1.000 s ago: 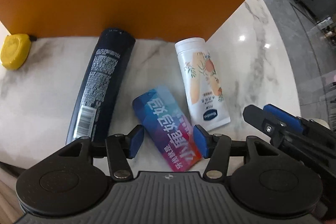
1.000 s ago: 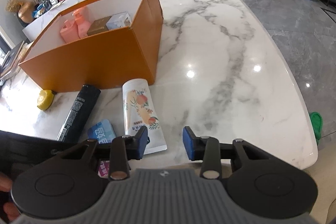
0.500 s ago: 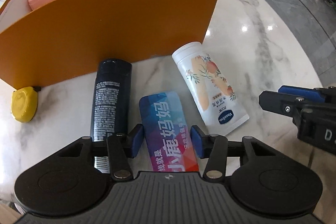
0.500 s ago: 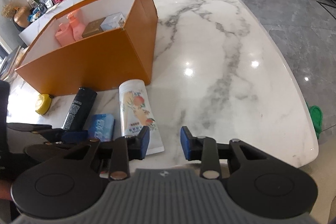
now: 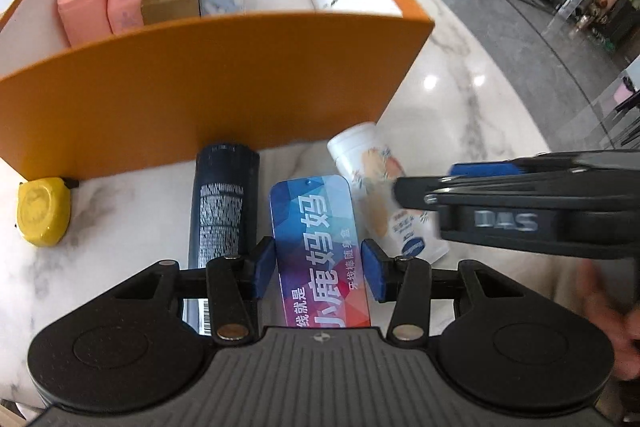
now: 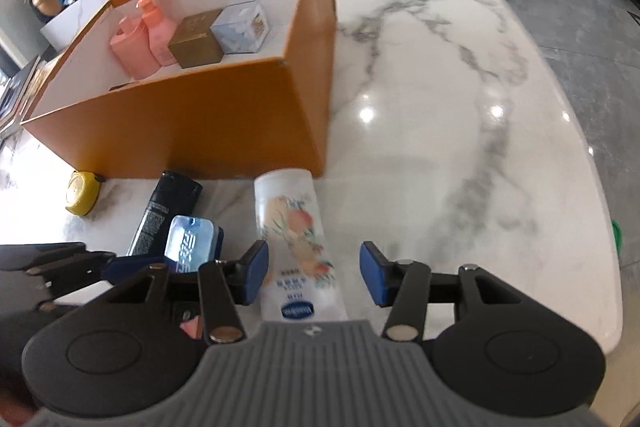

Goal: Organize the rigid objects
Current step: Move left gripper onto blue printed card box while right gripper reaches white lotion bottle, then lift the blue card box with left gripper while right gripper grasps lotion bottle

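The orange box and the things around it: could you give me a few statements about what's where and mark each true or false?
1. The orange box holds two pink bottles. True.
2. The left gripper is shut on the blue tin. True.
3. The black bottle stands upright in the box. False: it lies on the marble table, outside.
4. The right gripper squeezes the white tube. False: its pads stand clear of the tube.
5. The yellow tape measure sits in the box. False: it is on the table.
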A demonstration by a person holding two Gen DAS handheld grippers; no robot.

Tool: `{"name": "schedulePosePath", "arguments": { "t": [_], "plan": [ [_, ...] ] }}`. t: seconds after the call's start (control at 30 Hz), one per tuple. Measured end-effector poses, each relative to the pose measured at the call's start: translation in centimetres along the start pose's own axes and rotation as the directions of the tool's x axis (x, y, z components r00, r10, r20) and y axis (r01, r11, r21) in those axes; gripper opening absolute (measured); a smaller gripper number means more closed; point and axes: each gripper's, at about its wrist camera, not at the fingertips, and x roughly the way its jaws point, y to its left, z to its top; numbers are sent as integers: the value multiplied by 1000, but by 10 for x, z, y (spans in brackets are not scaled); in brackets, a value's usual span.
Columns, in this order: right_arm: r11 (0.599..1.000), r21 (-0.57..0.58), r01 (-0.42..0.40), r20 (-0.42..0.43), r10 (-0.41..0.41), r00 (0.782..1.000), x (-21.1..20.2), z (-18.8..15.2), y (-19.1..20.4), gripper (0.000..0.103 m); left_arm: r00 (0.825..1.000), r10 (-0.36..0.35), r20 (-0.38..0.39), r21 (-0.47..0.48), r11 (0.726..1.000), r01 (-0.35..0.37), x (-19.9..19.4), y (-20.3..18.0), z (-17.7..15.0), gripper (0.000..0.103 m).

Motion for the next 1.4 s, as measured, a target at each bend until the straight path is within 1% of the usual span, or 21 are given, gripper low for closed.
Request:
{"name": "schedulePosePath", "arguments": {
  "t": [0.2, 0.33, 0.4, 0.5, 0.63, 0.7, 0.73, 0.83, 0.93, 1.07, 1.13, 1.23, 1.27, 1.3, 1.33, 1.37, 1.4],
  "plan": [
    [1000, -25, -7, -38, 6, 999, 15, 9, 7, 52, 999, -16, 42, -38, 999, 18, -14, 9, 4, 53],
    [999, -35, -1, -57, -1, 998, 23, 12, 10, 57, 998, -24, 64, -71, 997, 28, -22, 20, 7, 53],
    [999, -51, 10, -69, -13, 997, 27, 12, 13, 57, 997, -23, 73, -86, 996, 29, -25, 26, 8, 53],
    [998, -64, 6, -75, -11, 997, 32, 13, 16, 57, 997, -25, 79, -112, 993, 34, -30, 31, 10, 53],
    [997, -77, 14, -88, -21, 996, 39, 13, 20, 56, 997, -18, 82, -127, 992, 28, -34, 35, 12, 53],
    [996, -86, 19, -92, -27, 995, 41, 13, 22, 51, 996, -18, 86, -124, 992, 29, -36, 35, 12, 53],
    [995, -92, 23, -94, -32, 995, 42, 13, 23, 50, 996, -19, 86, -122, 992, 29, -36, 34, 12, 53],
    [995, -101, 26, -90, -35, 995, 42, 12, 24, 49, 996, -18, 88, -118, 993, 28, -37, 33, 11, 53],
    [996, -84, 28, -76, -34, 997, 39, 11, 21, 48, 996, -20, 92, -117, 993, 30, -40, 32, 11, 53],
    [997, -71, 20, -22, -21, 1000, 21, 8, 22, 48, 994, -19, 108, -118, 992, 32, -47, 32, 11, 53],
    [998, -61, 8, -5, -8, 1000, 12, 5, 24, 47, 993, -23, 115, -118, 992, 37, -51, 31, 11, 53],
    [997, -71, 11, 21, -10, 1000, -2, 0, 30, 47, 992, -25, 125, -116, 992, 40, -58, 31, 11, 53],
    [997, -71, 14, 31, -12, 999, -7, -1, 31, 45, 991, -28, 129, -117, 992, 43, -60, 31, 11, 53],
    [998, -67, 16, 41, -13, 999, -13, -2, 32, 27, 990, -31, 135, -118, 992, 47, -64, 31, 12, 53],
    [997, -66, 34, 57, -30, 998, -19, -3, 33, 0, 989, -34, 141, -119, 992, 51, -67, 32, 12, 53],
    [998, -53, 32, 72, -28, 997, -26, -3, 32, 0, 988, -38, 149, -118, 991, 56, -71, 32, 12, 53],
    [999, -34, 13, 82, -10, 997, -30, 0, 31, 0, 986, -43, 160, -114, 992, 62, -74, 31, 13, 53]
  ]
}}
